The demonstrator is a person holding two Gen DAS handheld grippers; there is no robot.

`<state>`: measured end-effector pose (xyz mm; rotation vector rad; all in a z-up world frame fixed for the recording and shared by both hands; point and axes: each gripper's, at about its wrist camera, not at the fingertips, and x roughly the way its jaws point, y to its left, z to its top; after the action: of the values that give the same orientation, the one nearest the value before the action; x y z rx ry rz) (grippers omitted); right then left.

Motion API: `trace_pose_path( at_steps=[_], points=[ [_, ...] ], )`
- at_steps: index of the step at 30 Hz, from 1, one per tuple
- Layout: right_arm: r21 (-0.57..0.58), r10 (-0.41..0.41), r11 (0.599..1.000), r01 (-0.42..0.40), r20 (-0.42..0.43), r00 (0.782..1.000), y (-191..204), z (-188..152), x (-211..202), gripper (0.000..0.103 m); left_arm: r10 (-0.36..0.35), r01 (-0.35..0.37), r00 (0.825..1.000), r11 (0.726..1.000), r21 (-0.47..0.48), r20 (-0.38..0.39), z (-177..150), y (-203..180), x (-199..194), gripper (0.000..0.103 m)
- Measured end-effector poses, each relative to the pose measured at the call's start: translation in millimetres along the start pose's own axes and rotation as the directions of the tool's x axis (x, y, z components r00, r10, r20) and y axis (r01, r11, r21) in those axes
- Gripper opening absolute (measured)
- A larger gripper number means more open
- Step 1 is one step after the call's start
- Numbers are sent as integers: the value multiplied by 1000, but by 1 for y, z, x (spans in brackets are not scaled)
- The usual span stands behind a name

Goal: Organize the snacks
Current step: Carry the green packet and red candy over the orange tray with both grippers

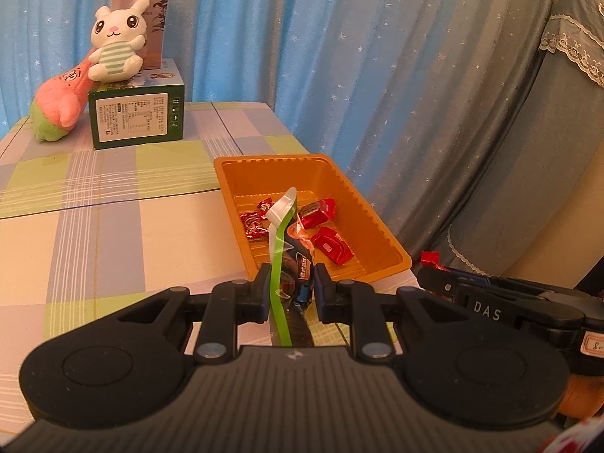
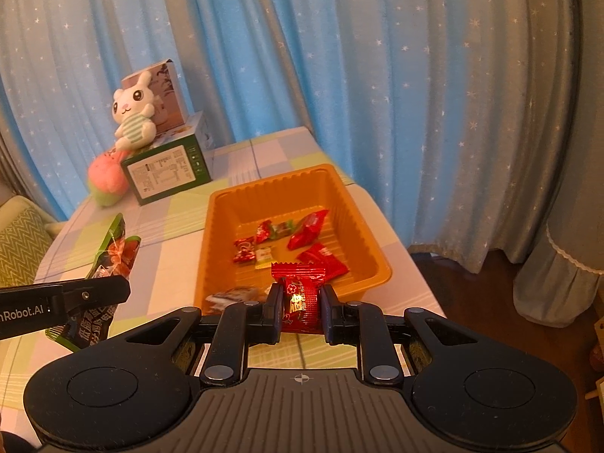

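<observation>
left gripper (image 1: pixel 290 287): jaws drawn narrow and clamped on a green-edged snack packet (image 1: pixel 281 264). the packet stands on edge between the pads, its top end rising toward the far side and overlapping the near part of the orange tray (image 1: pixel 234 188) in the left wrist view. in the right wrist view the same packet (image 2: pixel 109 264) shows at the near left, held above the checked tablecloth (image 2: pixel 170 249), to the left of the tray.

right gripper (image 2: pixel 301 307): jaws drawn narrow and clamped on a red wrapped candy (image 2: pixel 300 294). the candy sits upright between the pads, its crimped top edge level with the near rim of the orange tray (image 2: pixel 215 226). in the left wrist view this gripper (image 1: pixel 434 275) appears at the near right, just beside the tray's near right corner, with the red wrapper tip showing at its front.

tray contents: several red wrapped candies (image 2: pixel 307 228) lie loose on the tray floor, with smaller pieces to their left. a dark packet (image 2: pixel 234 296) lies against the tray's near left corner; whether it is inside or outside the rim cannot be told.

far left of the table: a green box (image 1: pixel 137 120) carries a white rabbit plush (image 1: pixel 115 41), with a second box (image 1: pixel 154 26) upright behind it. a pink and green plush (image 1: pixel 60 105) leans against the green box's left side. blue star-print curtains (image 1: pixel 339 56) hang behind the table.
</observation>
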<state>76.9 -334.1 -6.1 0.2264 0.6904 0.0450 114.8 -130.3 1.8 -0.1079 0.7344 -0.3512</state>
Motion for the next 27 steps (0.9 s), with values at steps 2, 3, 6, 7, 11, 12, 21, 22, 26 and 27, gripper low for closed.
trace_pose_path(
  at_steps=[2,3,6,7,11,12,21,22,26,27],
  points=[
    [0,-2,1000,2,-1,1000,-3,2,3,21,-4,4,1000,1000,1,-1,2,-1,4,20],
    [-1,-4,1000,4,-1,1000,-4,3,4,21,-6,6,1000,1000,3,-2,4,-2,6,20],
    [0,-7,1000,7,-2,1000,-8,6,9,21,-11,11,1000,1000,4,-4,7,-4,12,20],
    [0,-9,1000,9,-3,1000,-9,7,11,21,-13,13,1000,1000,4,-4,8,-4,14,20],
    [2,-12,1000,12,-10,1000,-13,9,18,21,-19,19,1000,1000,2,-6,12,-6,22,20],
    [2,-13,1000,13,-11,1000,-14,10,20,21,-20,20,1000,1000,2,-7,13,-6,25,20],
    [2,-14,1000,14,-26,1000,-19,14,38,21,-30,29,999,999,-14,-18,17,-6,44,20],
    [0,-13,1000,13,-28,1000,-20,14,40,21,-29,29,999,999,-16,-21,17,-6,47,20],
    [-12,-9,1000,9,-37,999,-21,17,50,21,-29,28,999,999,-24,-26,19,-5,56,20],
    [-16,-8,1000,8,-40,999,-21,18,52,21,-29,28,999,999,-25,-27,20,-5,58,20]
  ],
)
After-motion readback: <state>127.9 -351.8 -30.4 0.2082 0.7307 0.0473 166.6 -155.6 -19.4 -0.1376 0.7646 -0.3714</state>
